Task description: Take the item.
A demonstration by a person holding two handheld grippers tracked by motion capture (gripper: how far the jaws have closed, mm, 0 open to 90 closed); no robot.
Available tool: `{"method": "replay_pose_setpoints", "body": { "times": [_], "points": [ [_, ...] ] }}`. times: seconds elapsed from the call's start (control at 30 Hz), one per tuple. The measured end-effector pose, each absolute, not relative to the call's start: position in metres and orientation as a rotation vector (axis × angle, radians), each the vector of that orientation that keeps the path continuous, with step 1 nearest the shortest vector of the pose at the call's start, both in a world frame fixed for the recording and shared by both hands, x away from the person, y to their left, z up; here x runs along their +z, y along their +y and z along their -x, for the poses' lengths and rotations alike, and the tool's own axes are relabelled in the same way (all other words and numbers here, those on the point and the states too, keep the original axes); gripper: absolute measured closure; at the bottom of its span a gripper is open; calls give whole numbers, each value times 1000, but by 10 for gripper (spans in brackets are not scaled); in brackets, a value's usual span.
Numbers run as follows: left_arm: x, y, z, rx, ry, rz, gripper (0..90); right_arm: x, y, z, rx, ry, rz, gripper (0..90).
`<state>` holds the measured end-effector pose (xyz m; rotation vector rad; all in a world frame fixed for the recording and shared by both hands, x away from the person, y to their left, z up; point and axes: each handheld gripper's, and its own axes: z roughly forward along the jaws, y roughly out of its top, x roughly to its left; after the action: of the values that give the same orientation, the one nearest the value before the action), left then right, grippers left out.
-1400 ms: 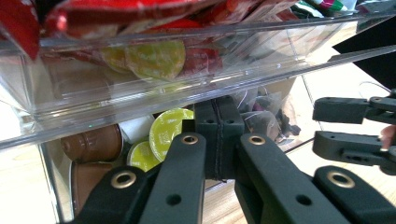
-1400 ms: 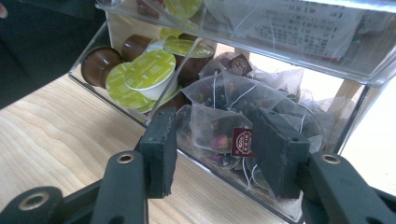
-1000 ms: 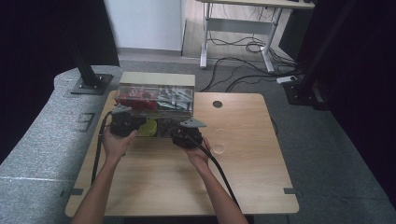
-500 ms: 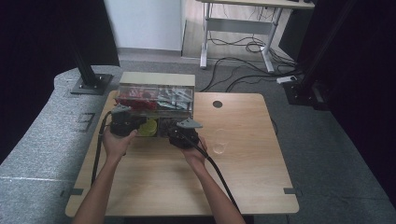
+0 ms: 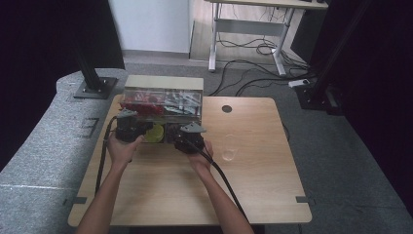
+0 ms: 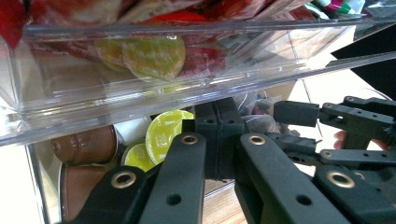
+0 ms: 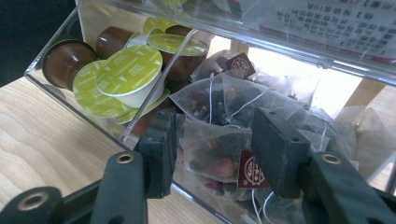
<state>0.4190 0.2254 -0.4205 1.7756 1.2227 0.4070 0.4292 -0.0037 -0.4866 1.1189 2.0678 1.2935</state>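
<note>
We count one clear acrylic two-tier organizer box (image 5: 162, 109) on one light wooden table (image 5: 253, 185). In its lower tier we see at least four round coffee capsules with yellow-green foil lids (image 7: 128, 70) and brown bodies, though more may be hidden. Beside them lie several translucent mesh tea bags (image 7: 219, 116); their exact number we cannot tell.

Clear organiser (image 5: 163, 105): upper-tier contents blurred in the high view. Brown capsules (image 6: 81, 144) partly hidden behind the drawer wall, one cut by the frame edge.
</note>
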Motion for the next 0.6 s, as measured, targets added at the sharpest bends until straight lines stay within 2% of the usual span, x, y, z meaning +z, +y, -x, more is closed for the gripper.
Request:
{"method": "replay_pose_setpoints", "body": {
  "times": [0.17, 0.33, 0.4, 0.43, 0.6],
  "points": [
    [-420, 226, -419, 406, 1225, -1773, 900, -487, -1, -431, 1277, 2057, -1106, 564],
    [-421, 226, -419, 403, 1219, -1780, 900, -491, 2, -434, 1260, 2071, -1106, 742],
    [-421, 226, -419, 404, 1219, -1781, 900, -492, 1, -435, 1260, 2071, -1109, 773],
    [-421, 226, -419, 403, 1219, -1782, 900, -492, 0, -436, 1259, 2075, -1112, 835],
    [-421, 225, -419, 404, 1221, -1784, 900, -489, -4, -436, 1271, 2078, -1120, 886]
  ]
}}
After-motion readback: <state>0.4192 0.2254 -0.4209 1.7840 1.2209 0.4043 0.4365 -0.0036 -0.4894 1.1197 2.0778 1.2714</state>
